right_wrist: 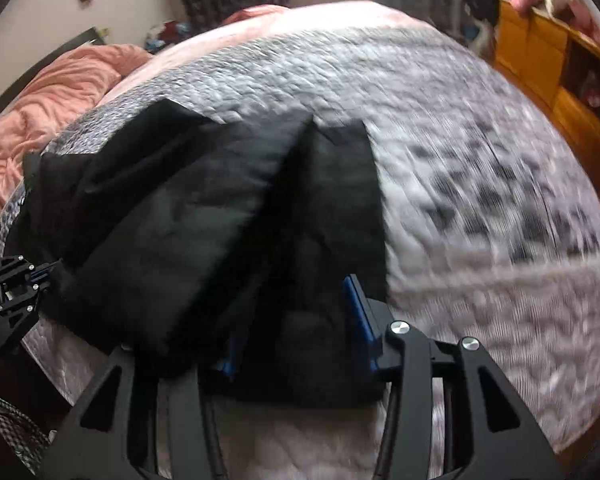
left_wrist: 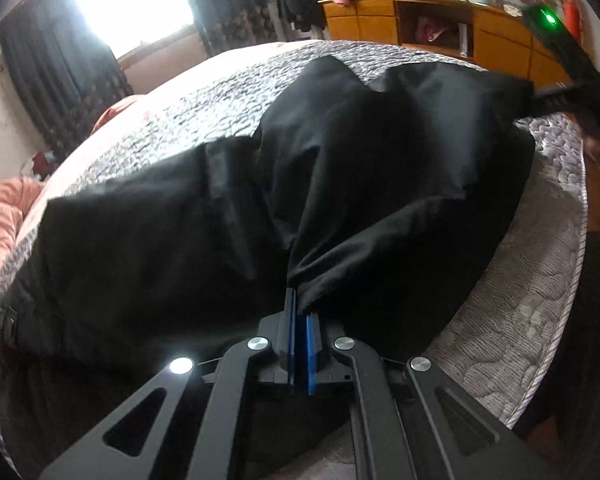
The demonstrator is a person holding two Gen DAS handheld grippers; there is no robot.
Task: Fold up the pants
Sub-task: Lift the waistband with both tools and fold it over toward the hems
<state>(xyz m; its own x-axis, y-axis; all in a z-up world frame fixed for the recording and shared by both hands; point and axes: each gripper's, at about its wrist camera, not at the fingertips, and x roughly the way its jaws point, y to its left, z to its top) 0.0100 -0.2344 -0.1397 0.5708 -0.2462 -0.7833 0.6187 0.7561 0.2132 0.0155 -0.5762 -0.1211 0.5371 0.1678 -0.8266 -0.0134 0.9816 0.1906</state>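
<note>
Nearest, the left hand-held gripper (left_wrist: 300, 312) pinches a bunched edge of the black pants (left_wrist: 220, 208). The right hand-held gripper (right_wrist: 296, 320) stands spread over the cloth. The pants lie near the bed's (right_wrist: 460, 160) front edge, open quilt beyond. Farther off, a wooden cabinet (left_wrist: 420, 24).

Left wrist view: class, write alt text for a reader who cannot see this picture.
A closed left gripper with blue pads pinches a bunched edge of black pants spread over a grey quilted bed. Behind the bed are a bright window with dark curtains and a wooden dresser topped with pink clothes.
</note>
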